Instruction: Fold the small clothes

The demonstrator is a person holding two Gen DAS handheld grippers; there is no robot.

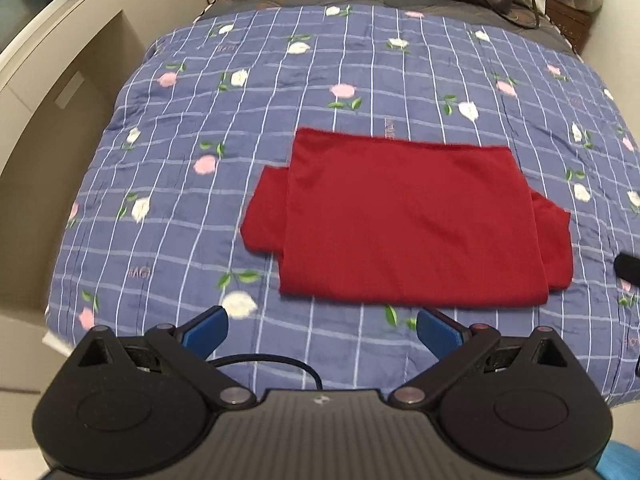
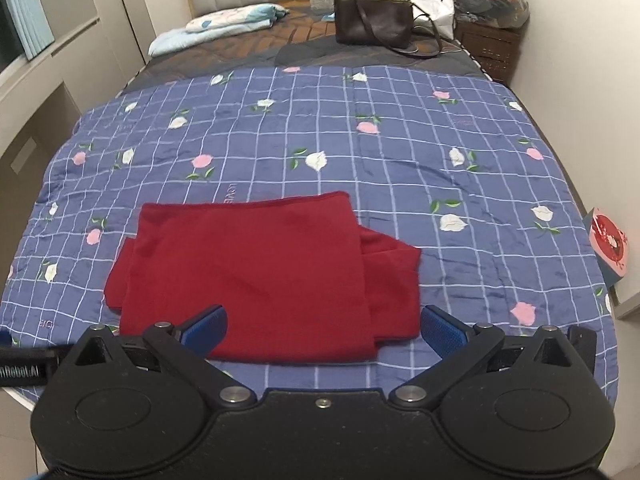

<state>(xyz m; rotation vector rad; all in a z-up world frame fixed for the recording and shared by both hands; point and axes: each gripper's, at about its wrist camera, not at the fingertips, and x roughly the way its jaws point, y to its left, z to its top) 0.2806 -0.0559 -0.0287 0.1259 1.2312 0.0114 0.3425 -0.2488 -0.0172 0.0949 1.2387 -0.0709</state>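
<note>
The soft red knit garment [image 1: 408, 224] is lying half-folded, sleeves still sticking out, while the left gripper [image 1: 322, 330] and right gripper [image 2: 324, 328] are hovering spread wide, holding nothing.

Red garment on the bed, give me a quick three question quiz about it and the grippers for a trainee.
1. True or false: the left gripper is shut on the red garment.
2. Multiple choice: the garment lies on A) a bare wooden floor, B) the blue floral quilt, C) a white towel.
3. Fill in: at the far end of the bed stands a dark brown ____.

Key:
1. False; both it and the right gripper are open and hold nothing.
2. B.
3. Handbag.
</note>
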